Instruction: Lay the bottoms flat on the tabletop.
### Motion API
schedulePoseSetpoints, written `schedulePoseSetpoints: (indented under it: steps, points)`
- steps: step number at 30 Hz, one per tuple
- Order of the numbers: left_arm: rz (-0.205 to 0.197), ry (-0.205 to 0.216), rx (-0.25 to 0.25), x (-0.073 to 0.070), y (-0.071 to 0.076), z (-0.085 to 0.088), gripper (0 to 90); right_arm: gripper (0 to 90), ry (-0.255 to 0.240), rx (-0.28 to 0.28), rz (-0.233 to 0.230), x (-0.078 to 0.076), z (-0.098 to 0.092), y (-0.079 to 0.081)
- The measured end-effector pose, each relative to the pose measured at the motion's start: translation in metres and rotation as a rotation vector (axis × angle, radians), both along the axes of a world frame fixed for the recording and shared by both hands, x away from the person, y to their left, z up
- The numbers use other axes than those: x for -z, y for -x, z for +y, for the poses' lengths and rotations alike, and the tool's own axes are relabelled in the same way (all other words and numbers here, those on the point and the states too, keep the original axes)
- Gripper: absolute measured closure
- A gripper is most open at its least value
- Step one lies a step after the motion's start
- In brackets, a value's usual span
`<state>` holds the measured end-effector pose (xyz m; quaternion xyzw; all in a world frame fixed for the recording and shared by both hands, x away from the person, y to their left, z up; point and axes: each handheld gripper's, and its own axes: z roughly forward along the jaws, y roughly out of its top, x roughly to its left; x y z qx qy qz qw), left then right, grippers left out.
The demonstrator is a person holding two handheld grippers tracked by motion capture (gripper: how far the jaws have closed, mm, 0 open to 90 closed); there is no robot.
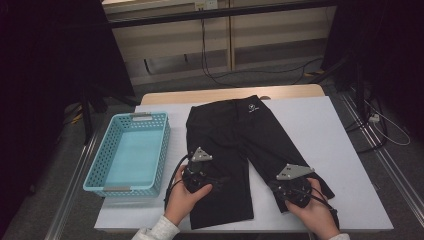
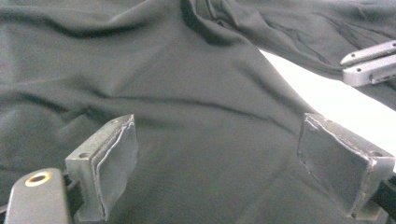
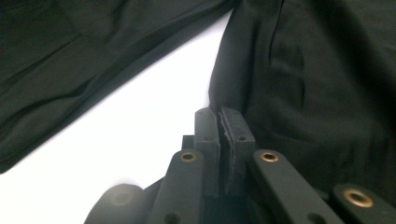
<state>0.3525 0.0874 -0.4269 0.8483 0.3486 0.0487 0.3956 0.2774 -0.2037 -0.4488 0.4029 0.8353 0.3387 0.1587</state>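
Black shorts with a small white logo at the waistband lie flat on the white table, legs toward me. My left gripper rests on the left leg; in the left gripper view its jaws stand wide apart over smooth dark cloth, with nothing pinched. My right gripper sits low on the right leg. In the right gripper view its jaws are pressed together right at the inner edge of that leg, where black cloth meets white table.
A light blue plastic basket stands to the left of the shorts, with nothing in it. White table surface lies bare to the right of the shorts. Cables run across the floor beyond the table's far edge.
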Motion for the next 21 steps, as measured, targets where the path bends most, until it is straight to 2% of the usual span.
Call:
schedulePoseSetpoints:
  steps: [7,10,12,18,21]
  points:
    - [-0.002,0.007,-0.007,-0.0005,-0.0008,0.0003,12.7,87.7,-0.044,-0.059,0.043,-0.0024,0.0065,0.0074]
    - [-0.004,0.004,-0.004,-0.0004,-0.0006,0.0001,12.8,87.4,-0.041,-0.06,0.043,-0.0012,0.0075,0.007]
    - [-0.003,0.003,-0.003,-0.0008,-0.0005,0.0002,12.7,87.3,-0.068,-0.056,0.053,-0.0012,0.007,0.0064]
    - [-0.005,0.002,-0.007,-0.0005,-0.0003,0.0007,12.7,87.2,-0.065,-0.072,0.058,-0.0008,0.0095,0.0083]
    - [-0.005,0.003,-0.009,-0.0008,0.0004,0.0024,12.7,79.2,-0.077,-0.076,0.065,-0.0008,0.0095,0.008]
